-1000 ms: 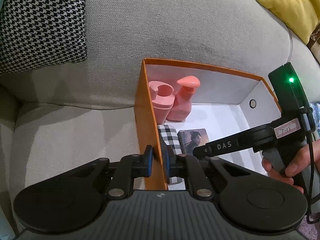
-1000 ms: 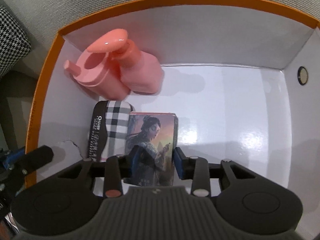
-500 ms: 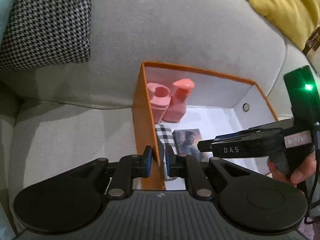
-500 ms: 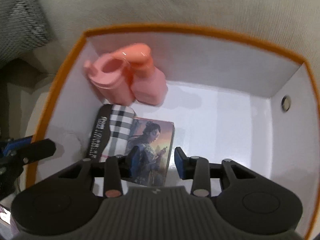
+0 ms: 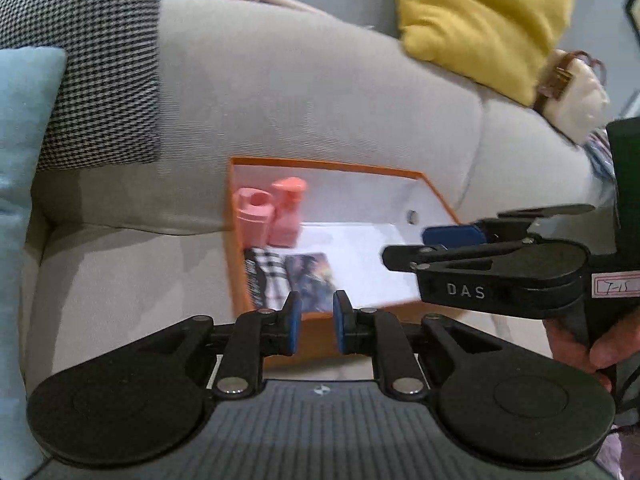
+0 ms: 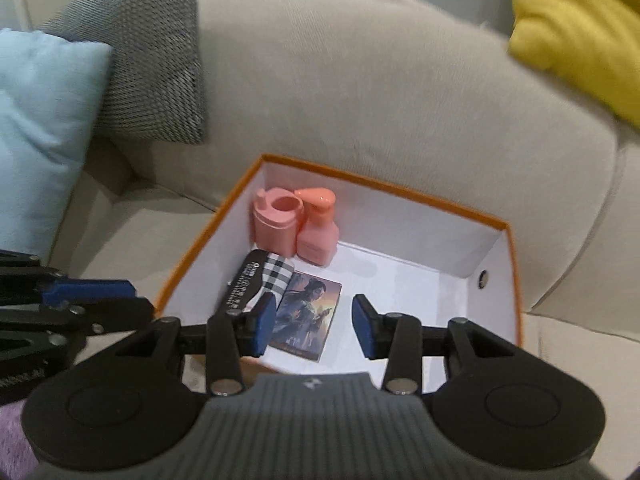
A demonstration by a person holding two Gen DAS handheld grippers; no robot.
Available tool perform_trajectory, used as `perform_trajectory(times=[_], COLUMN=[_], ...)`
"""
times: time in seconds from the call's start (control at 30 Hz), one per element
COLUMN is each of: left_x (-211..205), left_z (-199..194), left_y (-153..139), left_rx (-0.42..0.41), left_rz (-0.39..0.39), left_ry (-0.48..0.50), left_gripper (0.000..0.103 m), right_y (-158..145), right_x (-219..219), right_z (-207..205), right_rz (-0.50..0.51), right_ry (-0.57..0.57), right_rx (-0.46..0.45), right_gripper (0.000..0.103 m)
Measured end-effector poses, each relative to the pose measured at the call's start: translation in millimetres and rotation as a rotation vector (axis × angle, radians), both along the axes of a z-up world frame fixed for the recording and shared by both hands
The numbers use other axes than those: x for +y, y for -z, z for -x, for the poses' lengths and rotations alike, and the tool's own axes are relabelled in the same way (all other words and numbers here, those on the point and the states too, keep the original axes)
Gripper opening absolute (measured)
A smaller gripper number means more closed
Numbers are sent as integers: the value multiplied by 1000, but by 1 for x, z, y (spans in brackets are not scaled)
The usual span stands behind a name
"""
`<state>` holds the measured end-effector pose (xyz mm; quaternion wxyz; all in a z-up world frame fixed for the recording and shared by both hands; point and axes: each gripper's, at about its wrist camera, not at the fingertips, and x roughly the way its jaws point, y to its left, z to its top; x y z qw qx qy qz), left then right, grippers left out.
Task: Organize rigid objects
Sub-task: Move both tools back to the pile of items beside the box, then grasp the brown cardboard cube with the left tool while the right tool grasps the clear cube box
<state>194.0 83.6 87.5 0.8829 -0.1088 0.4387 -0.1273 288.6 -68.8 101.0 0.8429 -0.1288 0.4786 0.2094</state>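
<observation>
picture card (image 6: 307, 315): flat on the orange box (image 6: 514, 280) floor, beside the plaid case (image 6: 262, 280), pink bottles (image 6: 298, 227) behind
axis: long side runs away from camera
right gripper (image 6: 314, 326): spread, empty, above card, nearer
left gripper (image 5: 314, 322): spread, empty, at near wall
view gap: right wrist shows the box interior; left shows right tool side-on

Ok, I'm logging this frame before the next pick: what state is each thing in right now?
Left gripper: open, empty.
Right gripper: open, empty, above the box.
Orange box: lidless, on the sofa.
Pink pump bottle: upright in the box corner.
Pink cup: upright, beside the bottle.
Picture card box: lying flat.
Checked case: lying flat beside it.
</observation>
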Motion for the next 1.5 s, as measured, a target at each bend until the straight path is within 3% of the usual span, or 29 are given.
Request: perform_trajectory(times=[0.2,0.37,0.63,0.8,0.87,0.93,1.0,1.07,1.17,1.23,1.37,1.5], left_x=[-14,-22,-26,-41,-52,-59,-66,-77,-84,-85,-91,-94], left_z=[38,69,110,124,124,123,124,125,127,127,128,126], left_y=[-10,-2,46,77,88,96,100,103,108,112,115,119], left_rx=[-22,-32,30,72,92,98,86,57,27,33,28,29], left_rz=[27,66,85,88,68,55,34,-27,-87,-89,-112,-141], left_ry=[35,63,32,40,65,78,93,125,143,157,209,230], left_gripper=[18,18,18,18,26,46,52,55,61,72,75,77], right_y=[-21,-20,22,65,77,85,91,96,101,107,116,127], right_x=[-12,-25,-77,-105,-112,-117,-120,-126,-131,-134,-138,-123], right_z=[53,95,163,185,190,193,193,188,183,178,169,161], right_rz=[-16,-32,-157,-162,-163,-155,-159,-196,-206,-214,-302,-231], right_ry=[-19,-20,51,175,209,231,250,287,332,358,384,362], right_rx=[-68,-106,-75,24,66,83,101,139,170,185,254,257], right_gripper=[48,51,50,46,46,47,48,52,51,52,56,56])
